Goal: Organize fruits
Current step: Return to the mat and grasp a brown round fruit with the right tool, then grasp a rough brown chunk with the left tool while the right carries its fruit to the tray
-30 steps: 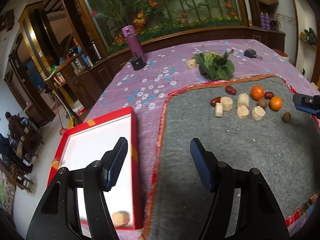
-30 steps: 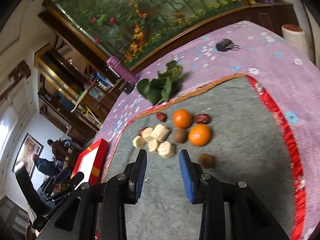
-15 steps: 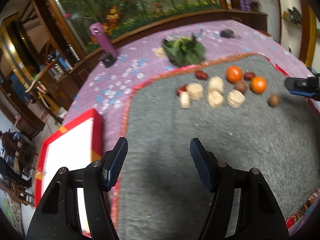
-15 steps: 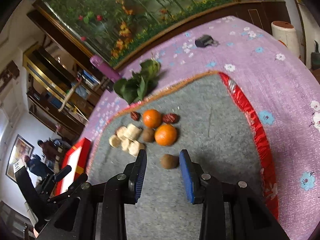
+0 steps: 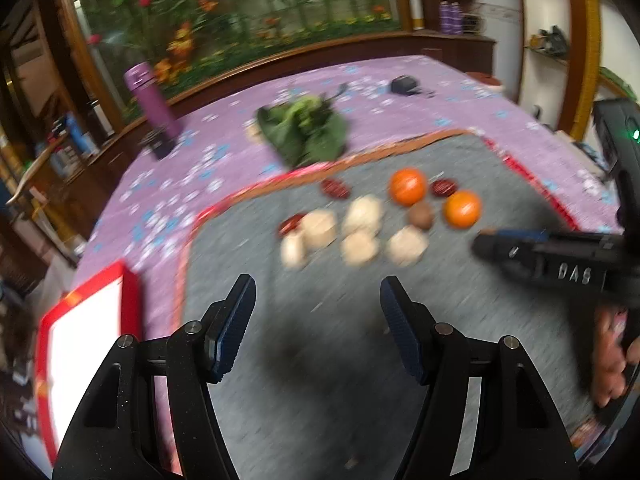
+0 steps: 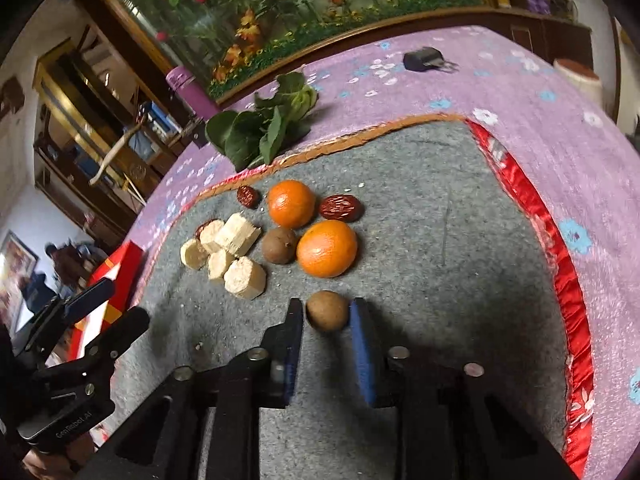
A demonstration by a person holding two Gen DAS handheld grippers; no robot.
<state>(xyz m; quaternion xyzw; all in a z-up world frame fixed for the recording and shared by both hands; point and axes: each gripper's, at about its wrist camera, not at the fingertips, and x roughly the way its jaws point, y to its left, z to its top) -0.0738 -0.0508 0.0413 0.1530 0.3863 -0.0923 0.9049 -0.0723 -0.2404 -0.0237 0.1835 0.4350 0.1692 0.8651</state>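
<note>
Right tongs [image 6: 325, 314] straddle a brown fruit [image 6: 327, 310] on grey mat [image 6: 440, 280].

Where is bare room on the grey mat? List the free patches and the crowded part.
Free: the grey mat between the near orange and the red satin border, and the stretch under the left claw. Crowded: the oranges, red dates and pale chunks toward the leafy greens.

The right gripper [image 6: 325, 314] sits low on the grey felt mat [image 6: 432, 248] with its jaws either side of a small brown fruit [image 6: 327, 311], seemingly not quite touching it. Just beyond lie two oranges [image 6: 327, 248], another brown fruit [image 6: 279, 245], red dates [image 6: 341, 208] and pale cut chunks [image 6: 236, 236]. The left gripper [image 6: 106, 312] shows at far left, its jaws apart.
</note>
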